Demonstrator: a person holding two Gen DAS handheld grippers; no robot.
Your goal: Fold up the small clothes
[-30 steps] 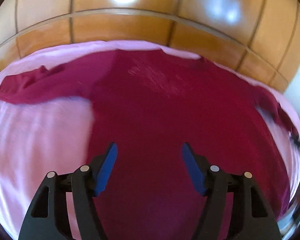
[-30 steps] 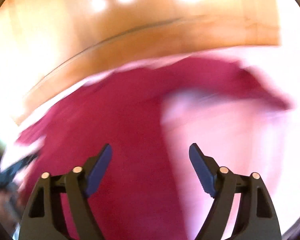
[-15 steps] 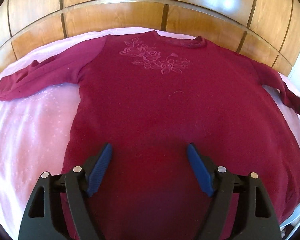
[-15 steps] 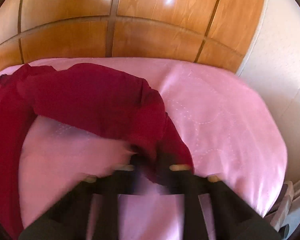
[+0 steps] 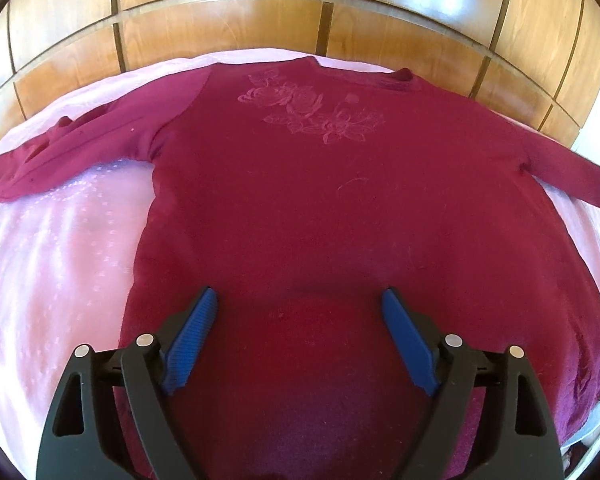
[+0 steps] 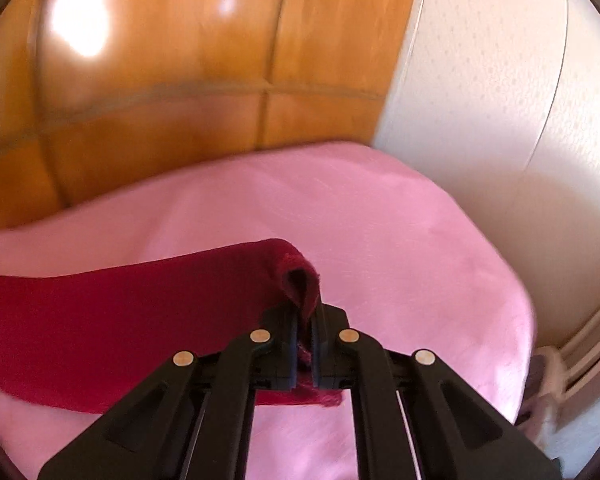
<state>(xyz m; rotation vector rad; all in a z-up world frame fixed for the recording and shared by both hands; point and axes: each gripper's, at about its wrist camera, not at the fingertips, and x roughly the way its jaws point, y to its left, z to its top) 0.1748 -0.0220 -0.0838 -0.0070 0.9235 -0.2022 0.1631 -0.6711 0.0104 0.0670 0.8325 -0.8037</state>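
Maroon knit, soft and faintly fuzzy, makes up the long-sleeved top [image 5: 340, 208], which lies flat and face-up on a pink bedcover [image 5: 52, 264] with a dotted woven pattern. Pale rose embroidery [image 5: 312, 114] sits below the neckline. Both sleeves stretch outward, the left sleeve [image 5: 72, 152] slightly rumpled. Behind the bed runs a glossy wooden headboard [image 5: 228, 20] divided into panels.

Over the hem area, the left gripper [image 5: 296, 312] hovers with its 2 blue ribbed pads [image 5: 194, 328] spread wide, nothing between them.

The right gripper [image 6: 305, 320] points forward and down, its black fingers pressed together on the cuff of the right sleeve [image 6: 140, 300], whose edge folds up into a small loop above the tips.

Only the left wrist view shows the whole garment; only the right wrist view shows the pinched cuff up close, plus a cream textured wall [image 6: 500, 100] beside the bed.
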